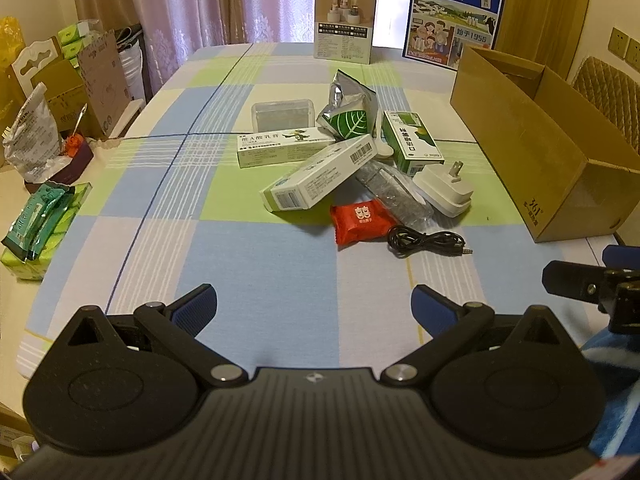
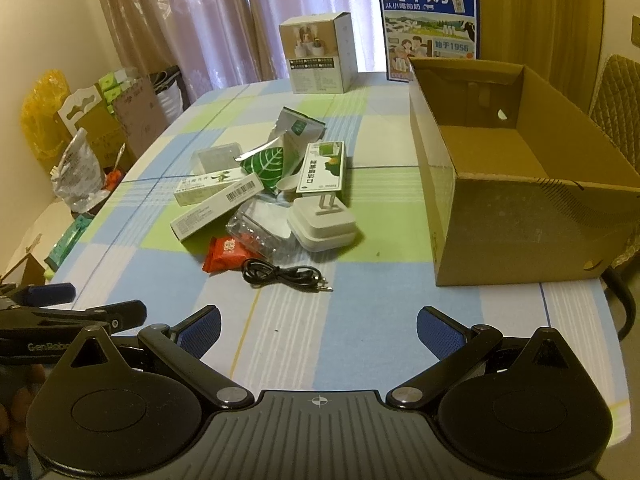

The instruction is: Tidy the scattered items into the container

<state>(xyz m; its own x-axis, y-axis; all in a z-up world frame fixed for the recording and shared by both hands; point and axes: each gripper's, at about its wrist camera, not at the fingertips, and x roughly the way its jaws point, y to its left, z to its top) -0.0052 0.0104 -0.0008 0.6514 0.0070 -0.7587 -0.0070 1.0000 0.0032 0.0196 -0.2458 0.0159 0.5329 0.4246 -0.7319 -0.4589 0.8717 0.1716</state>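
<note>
Brown corrugated cardboard box: open-topped, empty, printed "361°" on its near end in the left wrist view; stands ahead and to the right of both claws, well apart from the scattered pile.

Checked cloth in blue, green and white covers the desk.

Left claw: blue ribbed pads spread wide, nothing between them, hovering over bare cloth. Right claw: likewise spread wide and empty.

Items, all ahead of the claws, clustered mid-desk:
- Black audio cable, coiled, jack plug pointing right; nearest to both claws.
- Red foil sachet with a white emblem, touching the cable's left side.
- Clear crinkled plastic bag, just behind the sachet.
- White plug adapter, rounded square, prongs upward, right of the bag.
- White carton with barcode, long, lying diagonally.
- Second long white-and-green carton, Chinese lettering, behind the first.
- Green-and-white box, Chinese lettering, rightmost of the cartons.
- Silver foil pouch with green leaf print, crumpled, propped upright.
- White plastic spoon, partly under the pouch.
- Clear plastic case, rectangular, far left of the pile.

Background, far edge: blue milk carton reading "纯牛奶" and "始于1956"; white product box beside it.
</note>
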